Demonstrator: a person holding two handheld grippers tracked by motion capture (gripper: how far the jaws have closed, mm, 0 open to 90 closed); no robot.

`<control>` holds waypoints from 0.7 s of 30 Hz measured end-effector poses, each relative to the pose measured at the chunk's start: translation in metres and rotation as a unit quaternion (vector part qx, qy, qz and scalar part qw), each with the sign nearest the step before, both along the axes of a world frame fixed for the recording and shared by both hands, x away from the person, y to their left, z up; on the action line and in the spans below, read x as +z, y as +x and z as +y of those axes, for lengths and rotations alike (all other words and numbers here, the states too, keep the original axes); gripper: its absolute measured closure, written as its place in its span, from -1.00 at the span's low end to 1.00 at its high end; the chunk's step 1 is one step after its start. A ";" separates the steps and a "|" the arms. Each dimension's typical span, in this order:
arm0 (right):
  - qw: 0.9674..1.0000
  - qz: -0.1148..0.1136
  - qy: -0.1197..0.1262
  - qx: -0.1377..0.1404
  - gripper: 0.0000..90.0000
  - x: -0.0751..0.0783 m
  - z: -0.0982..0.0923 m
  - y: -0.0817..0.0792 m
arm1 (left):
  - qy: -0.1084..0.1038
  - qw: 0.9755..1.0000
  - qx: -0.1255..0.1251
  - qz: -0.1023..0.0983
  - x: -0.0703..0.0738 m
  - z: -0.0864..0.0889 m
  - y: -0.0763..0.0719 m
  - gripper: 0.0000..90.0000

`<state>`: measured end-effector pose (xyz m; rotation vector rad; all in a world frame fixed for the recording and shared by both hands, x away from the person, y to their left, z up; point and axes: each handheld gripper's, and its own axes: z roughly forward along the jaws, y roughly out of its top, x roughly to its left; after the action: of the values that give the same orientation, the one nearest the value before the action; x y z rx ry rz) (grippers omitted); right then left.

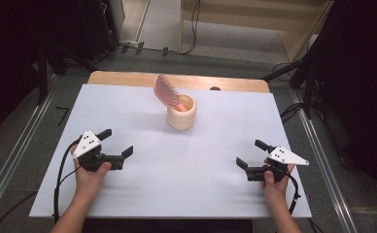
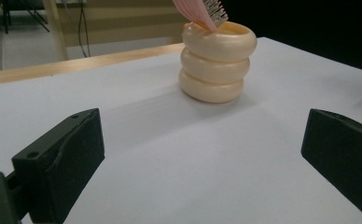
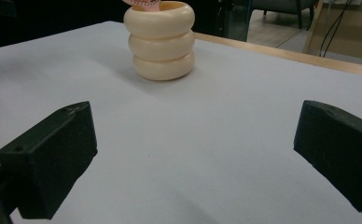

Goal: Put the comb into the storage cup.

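Observation:
A cream ribbed holder [image 1: 182, 112] made of three stacked rings stands upright on the white table top [image 1: 167, 160], toward the back middle. A pink hairbrush [image 1: 165, 90] leans out of it, bristle head up and tilted left. The holder [image 2: 216, 60] stands ahead in the left gripper view, with the brush head [image 2: 202, 11] at its rim. It also stands ahead in the right gripper view [image 3: 160, 42]. My left gripper [image 1: 119, 142] rests at the front left, open and empty. At the front right my right gripper [image 1: 250, 153] is open and empty too.
The white sheet covers a wooden table whose back edge [image 1: 128, 77] shows bare. A small dark spot [image 1: 215, 89] lies on that edge. Dark stands and cables [image 1: 293, 111] surround the table on the floor.

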<state>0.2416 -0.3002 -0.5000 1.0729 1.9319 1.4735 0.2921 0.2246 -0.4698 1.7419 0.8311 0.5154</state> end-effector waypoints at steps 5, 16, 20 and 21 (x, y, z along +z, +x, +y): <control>1.000 0.000 0.000 -0.001 -1.00 0.000 0.000 0.000 | -0.001 1.000 0.006 0.000 -0.001 0.009 -0.005 -1.00; 1.000 -0.002 0.000 -0.002 -1.00 0.000 -0.001 0.000 | -0.001 1.000 0.019 0.002 -0.005 0.030 -0.015 -1.00; 1.000 -0.001 -0.001 -0.002 -1.00 0.000 -0.001 0.000 | 0.002 1.000 0.027 0.002 -0.007 0.039 -0.019 -1.00; 1.000 -0.002 -0.002 -0.002 -1.00 0.000 -0.001 0.000 | 0.001 1.000 0.029 0.001 -0.007 0.041 -0.020 -1.00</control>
<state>0.2416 -0.3007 -0.5003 1.0706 1.9277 1.4686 0.2718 0.2659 -0.4766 1.7251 0.8845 0.5528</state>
